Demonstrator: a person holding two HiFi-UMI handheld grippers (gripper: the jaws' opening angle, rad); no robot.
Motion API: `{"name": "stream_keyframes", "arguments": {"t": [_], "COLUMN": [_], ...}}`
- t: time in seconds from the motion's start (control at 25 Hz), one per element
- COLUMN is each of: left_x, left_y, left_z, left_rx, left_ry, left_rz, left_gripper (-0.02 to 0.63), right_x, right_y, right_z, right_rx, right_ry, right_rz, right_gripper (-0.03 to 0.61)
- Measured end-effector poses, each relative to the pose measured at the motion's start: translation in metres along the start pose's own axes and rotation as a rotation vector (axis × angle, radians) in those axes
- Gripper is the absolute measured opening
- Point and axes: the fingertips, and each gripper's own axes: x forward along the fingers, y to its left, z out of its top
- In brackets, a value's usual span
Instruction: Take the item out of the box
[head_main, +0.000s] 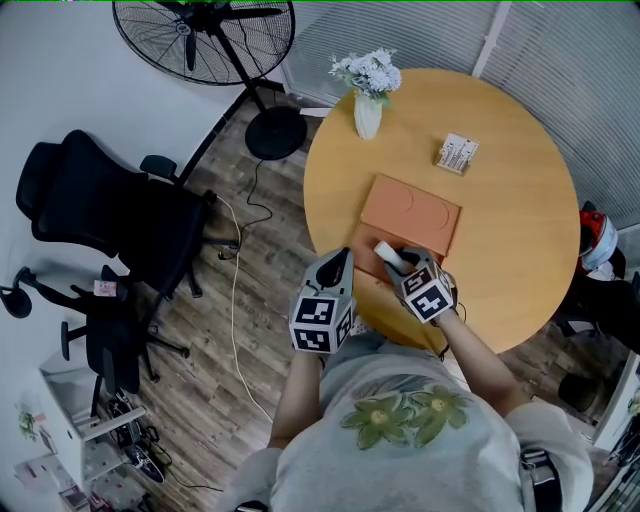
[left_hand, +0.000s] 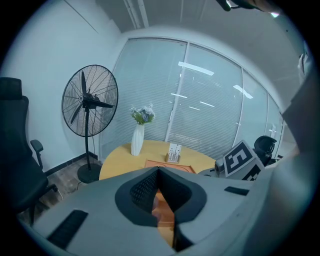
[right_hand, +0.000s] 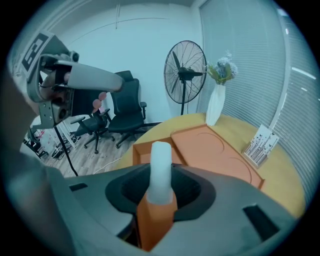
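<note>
Clamping the orange-and-white item (right_hand: 161, 165) by its orange body, white cap forward, the right gripper (right_hand: 161, 192) holds it just over the open orange box (head_main: 412, 212) on the round table (head_main: 510, 150). The left gripper (left_hand: 159, 172) sits beside the box, jaws closed together, empty.

At lower centre we see the right gripper (head_main: 398, 263) holding a white-tipped item (head_main: 385, 249) over the orange box (head_main: 412, 212) on the round table (head_main: 505, 200). The left gripper (head_main: 338, 262) sits just left, at the table's edge.

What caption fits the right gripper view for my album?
The right gripper holds an orange-and-white item over the orange box.
</note>
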Motion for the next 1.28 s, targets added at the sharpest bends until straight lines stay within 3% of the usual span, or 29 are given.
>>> {"name": "stream_keyframes", "arguments": {"t": [1.28], "left_x": [-0.006], "left_y": [-0.025], "left_z": [0.001], "left_rx": [0.020], "left_ry": [-0.017], "left_rz": [-0.008], "left_gripper": [0.000], "right_x": [-0.091], "right_y": [0.010], "right_z": [0.075], "right_rx": [0.017], "right_ry": [-0.287], "right_rz": [-0.012], "right_gripper": [0.138]}}
